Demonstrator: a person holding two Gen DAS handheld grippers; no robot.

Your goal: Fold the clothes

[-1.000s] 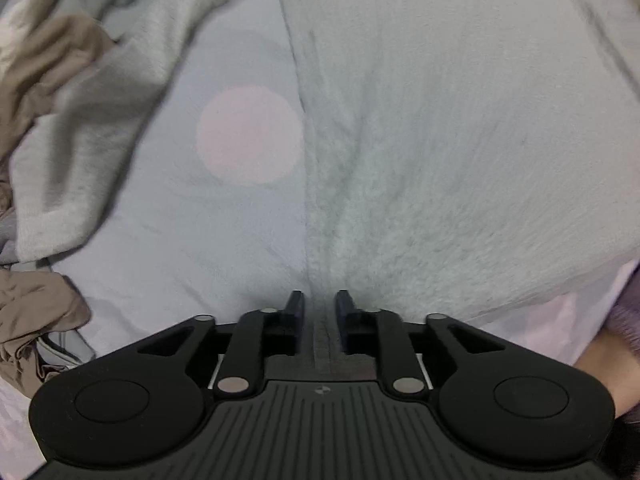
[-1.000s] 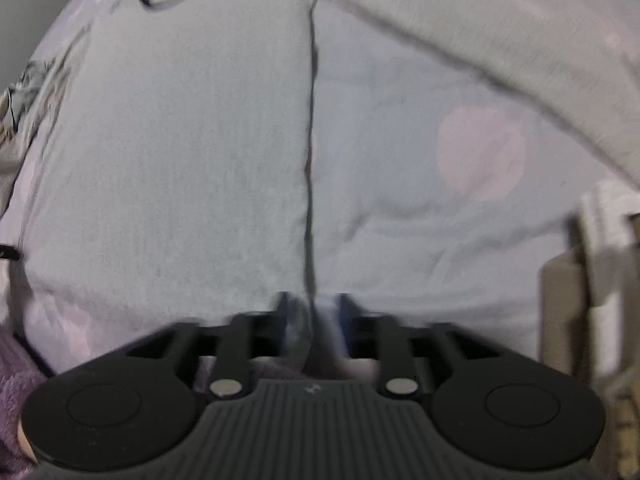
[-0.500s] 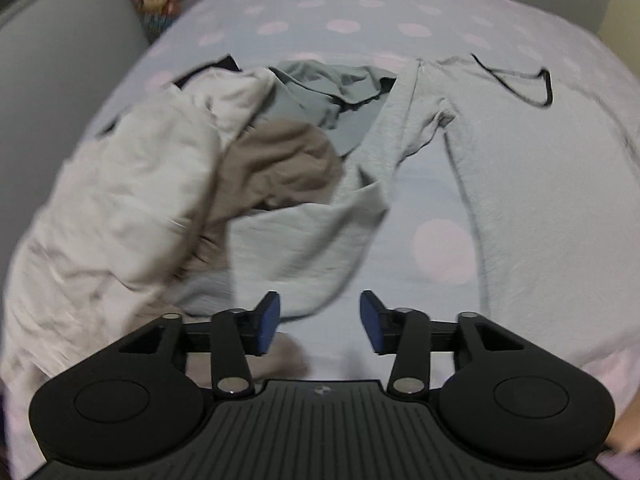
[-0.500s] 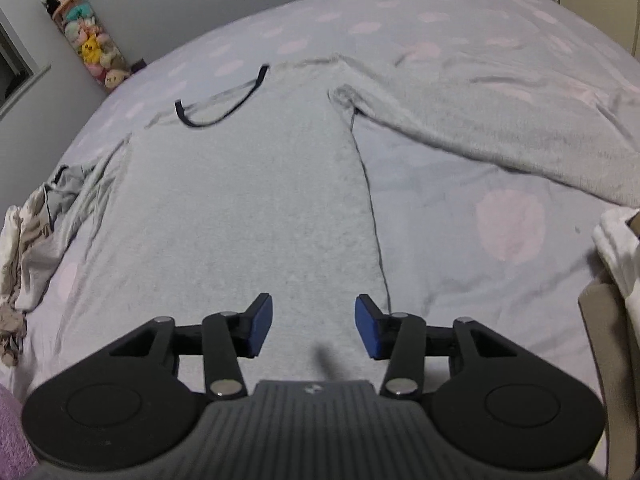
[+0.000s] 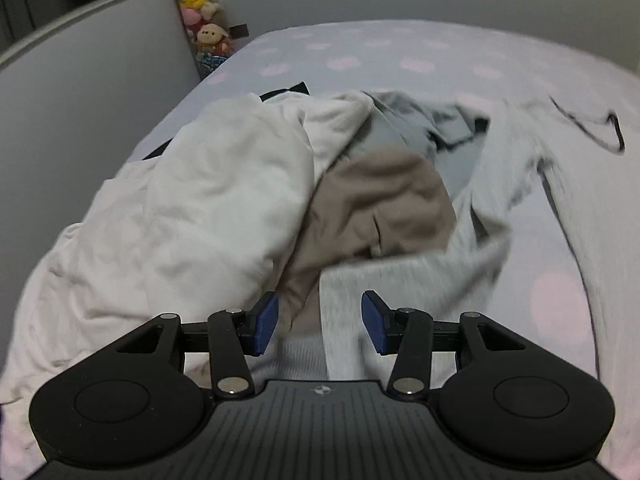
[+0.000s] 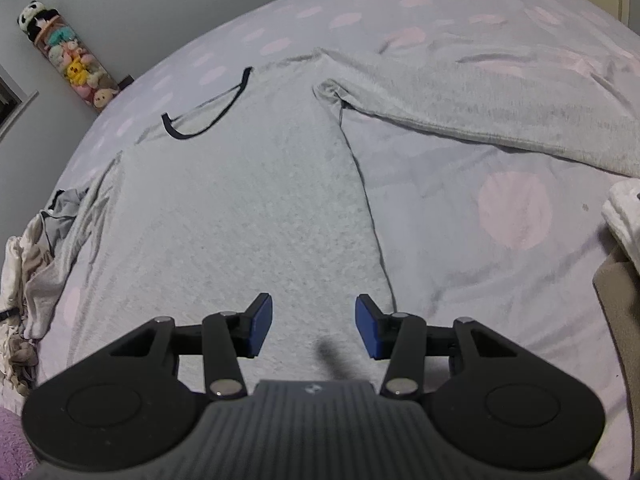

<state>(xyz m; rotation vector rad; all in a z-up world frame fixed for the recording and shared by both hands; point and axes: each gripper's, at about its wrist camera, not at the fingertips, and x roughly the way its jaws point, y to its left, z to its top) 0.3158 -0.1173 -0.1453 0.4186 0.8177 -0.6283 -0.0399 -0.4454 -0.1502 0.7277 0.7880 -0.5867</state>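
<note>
A light grey long-sleeved shirt with a black neckline trim lies flat on the dotted bed sheet. One sleeve stretches out to the right. My right gripper hovers open over the shirt's lower body, near its right side edge, with nothing between the pads. In the left wrist view the other sleeve lies bent beside a heap of clothes. My left gripper is open just above that sleeve's end and holds nothing.
The heap holds a white garment, a brown one and a blue-grey one. A grey wall and a column of plush toys border the bed's left side. White and brown items sit at the right edge.
Both grippers were closed on the shirt's lower edge and have let go and opened. The left one swung left to the bent sleeve by the heap; the right one tilted up.
</note>
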